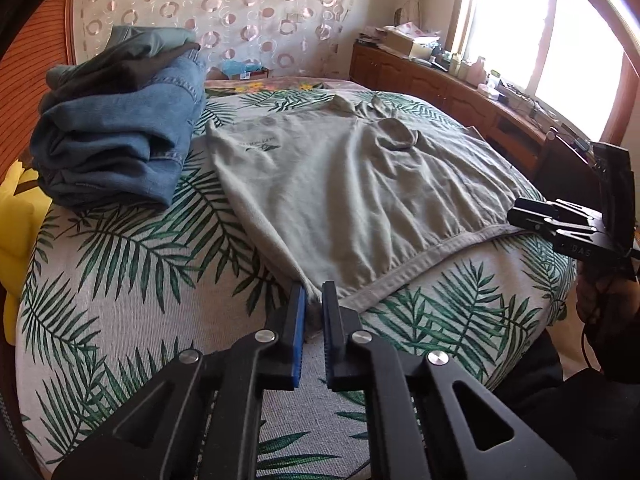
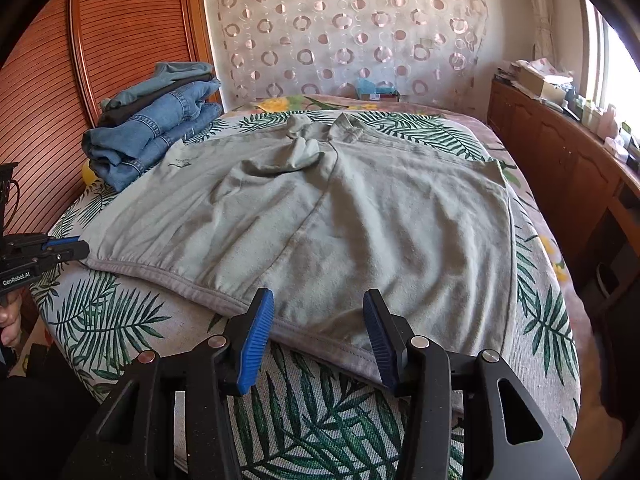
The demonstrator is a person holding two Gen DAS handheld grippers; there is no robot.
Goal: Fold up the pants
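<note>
Grey-green pants (image 1: 352,188) lie spread flat on the leaf-print bed cover (image 1: 120,280), waistband toward me; they also show in the right wrist view (image 2: 340,220). My left gripper (image 1: 314,292) is shut on the waistband's left corner; in the right wrist view it (image 2: 82,248) sits at that corner. My right gripper (image 2: 318,300) is open, its jaws wide apart just above the waistband (image 2: 320,336) near its right part. In the left wrist view the right gripper (image 1: 516,212) is at the waistband's right end.
A stack of folded jeans and dark pants (image 1: 120,136) sits at the bed's far left, also in the right wrist view (image 2: 156,124). A wooden cabinet (image 2: 560,152) with clutter runs along the right. A slatted wooden headboard (image 2: 80,80) stands at the left.
</note>
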